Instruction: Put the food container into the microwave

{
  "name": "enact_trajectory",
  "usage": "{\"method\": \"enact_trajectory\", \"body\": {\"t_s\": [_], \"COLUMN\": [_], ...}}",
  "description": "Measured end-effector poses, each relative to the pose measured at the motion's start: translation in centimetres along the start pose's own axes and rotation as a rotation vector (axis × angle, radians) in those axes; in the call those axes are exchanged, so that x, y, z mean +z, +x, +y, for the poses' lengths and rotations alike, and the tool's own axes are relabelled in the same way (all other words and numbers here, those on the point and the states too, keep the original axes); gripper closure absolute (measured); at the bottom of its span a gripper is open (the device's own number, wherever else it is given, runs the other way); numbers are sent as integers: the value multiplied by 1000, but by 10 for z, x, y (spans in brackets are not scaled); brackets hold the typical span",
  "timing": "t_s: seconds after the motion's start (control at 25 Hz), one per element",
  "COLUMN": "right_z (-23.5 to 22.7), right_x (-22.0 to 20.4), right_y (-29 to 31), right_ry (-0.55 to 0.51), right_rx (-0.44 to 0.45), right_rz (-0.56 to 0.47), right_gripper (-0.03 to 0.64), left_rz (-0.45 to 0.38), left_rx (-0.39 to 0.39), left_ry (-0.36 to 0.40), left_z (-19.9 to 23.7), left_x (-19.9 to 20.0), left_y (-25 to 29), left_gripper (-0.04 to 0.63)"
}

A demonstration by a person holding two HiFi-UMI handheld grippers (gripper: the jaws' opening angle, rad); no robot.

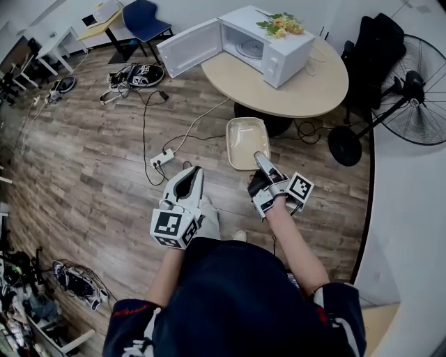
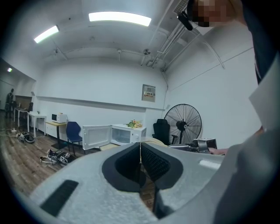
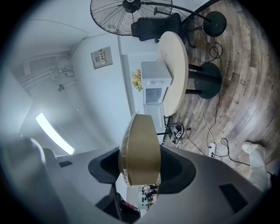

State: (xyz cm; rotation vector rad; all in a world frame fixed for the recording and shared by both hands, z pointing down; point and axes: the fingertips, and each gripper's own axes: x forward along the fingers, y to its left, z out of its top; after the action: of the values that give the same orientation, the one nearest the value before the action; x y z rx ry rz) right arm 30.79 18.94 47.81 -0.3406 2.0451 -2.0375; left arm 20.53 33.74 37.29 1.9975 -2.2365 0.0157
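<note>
Wood-plank floor [image 1: 90, 174]; cables [image 1: 144, 118], power strip [image 1: 162, 159] off left edge of round table [image 1: 317, 87]. Standing fan [image 1: 421, 90], black chair [image 1: 373, 52] past right edge. Blue chair [image 1: 146, 19] far left. White walls [image 2: 87, 83], ceiling strip lights [image 2: 119, 17].

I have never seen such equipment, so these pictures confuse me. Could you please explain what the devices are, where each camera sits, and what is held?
There is no robot: a person holds a two-jaw gripper in each hand. The head view looks down from the person's head; the two gripper views come from cameras riding on the grippers. The right gripper grips the rim of a beige food container. The left gripper is shut and empty. Ahead, a round table carries a white microwave with its door open and flowers on top.
</note>
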Motion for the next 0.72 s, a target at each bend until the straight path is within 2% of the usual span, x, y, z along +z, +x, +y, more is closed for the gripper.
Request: {"method": "enact_trajectory", "body": {"t_s": [0.28, 0.72], "right_z": [-5, 12], "right_x": [6, 8], "right_y": [53, 182], "right_ry": [5, 20], "right_rx": [-22, -26], "right_rz": [-6, -17], "right_gripper": [394, 396], "left_rz": [3, 11], "left_rx": [-21, -38], "left_ry": [-28, -57], "left_z": [47, 163], "left_x": [0, 24], "left_y": [36, 91], "left_gripper": [574, 574]}}
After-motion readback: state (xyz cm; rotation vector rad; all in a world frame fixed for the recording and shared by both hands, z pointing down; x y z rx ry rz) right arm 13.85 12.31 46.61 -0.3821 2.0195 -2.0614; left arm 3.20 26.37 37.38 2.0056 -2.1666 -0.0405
